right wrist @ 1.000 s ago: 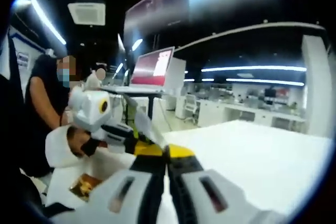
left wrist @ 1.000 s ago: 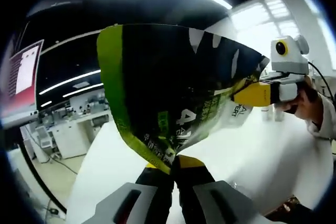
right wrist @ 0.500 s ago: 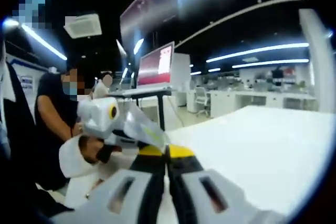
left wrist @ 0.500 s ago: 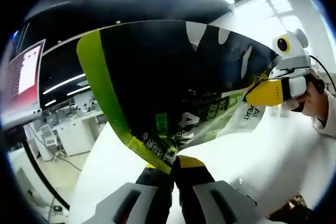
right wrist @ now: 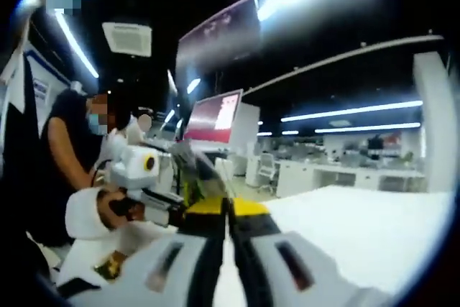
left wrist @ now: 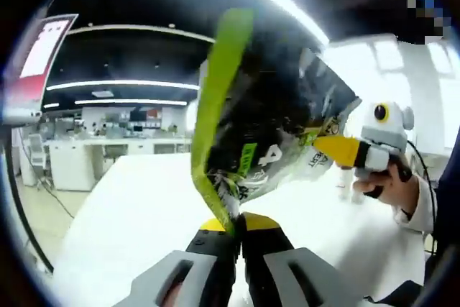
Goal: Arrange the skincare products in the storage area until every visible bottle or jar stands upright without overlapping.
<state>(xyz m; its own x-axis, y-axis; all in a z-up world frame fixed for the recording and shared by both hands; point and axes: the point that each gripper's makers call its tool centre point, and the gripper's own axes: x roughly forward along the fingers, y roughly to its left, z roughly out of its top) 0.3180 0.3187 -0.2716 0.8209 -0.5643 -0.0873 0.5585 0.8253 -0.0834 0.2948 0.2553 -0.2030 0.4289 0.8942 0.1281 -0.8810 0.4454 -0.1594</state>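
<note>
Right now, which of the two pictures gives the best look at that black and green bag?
The left gripper view: the black and green bag spreads wide there, print readable, pinched by both hand-held grippers, left and right. In the right gripper view the bag is seen edge-on, a thin blurred strip above the jaws.

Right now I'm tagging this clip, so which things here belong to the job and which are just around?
In hand:
- black and green pouch, pinched by both grippers
- left gripper
- right gripper

Just around:
- white table
- red-lit monitor
- office desks
- person in dark top
</note>
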